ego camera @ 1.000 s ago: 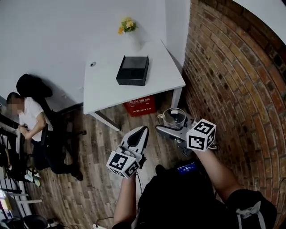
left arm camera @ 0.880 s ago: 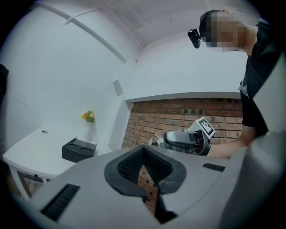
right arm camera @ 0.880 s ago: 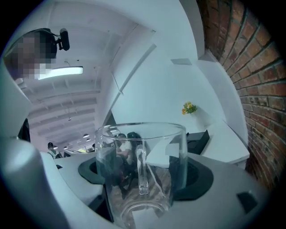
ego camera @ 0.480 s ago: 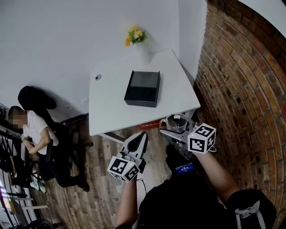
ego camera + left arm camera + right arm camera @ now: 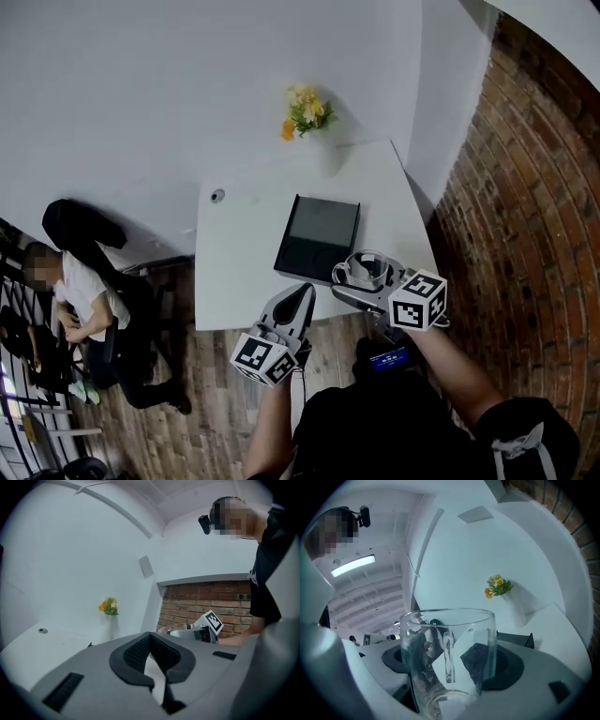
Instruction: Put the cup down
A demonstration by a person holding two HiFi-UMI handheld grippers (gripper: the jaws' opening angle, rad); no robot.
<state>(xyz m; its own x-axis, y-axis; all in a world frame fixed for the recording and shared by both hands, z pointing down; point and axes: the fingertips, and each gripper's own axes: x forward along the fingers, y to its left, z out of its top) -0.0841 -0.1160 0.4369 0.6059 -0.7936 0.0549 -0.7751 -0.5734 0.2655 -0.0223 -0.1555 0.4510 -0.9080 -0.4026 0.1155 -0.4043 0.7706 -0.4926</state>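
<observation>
Fingers [image 5: 506, 667] of right gripper [image 5: 361, 279] pinch 1 cup [image 5: 367, 267]; left gripper [image 5: 305, 295] fingers pressed together. 1 white tabletop [image 5: 234, 272]: 1 black box [image 5: 317, 239], 1 vase [image 5: 324, 155] at 12 o'clock. Brick wall [image 5: 525, 234] at 3 o'clock.

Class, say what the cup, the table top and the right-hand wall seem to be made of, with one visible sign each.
The cup looks like clear, glossy glass: what lies behind shows through it. The table top is smooth matt white, perhaps laminate or painted board; the look leaves it open. The wall is rough red-brown brick with visible mortar joints.
</observation>
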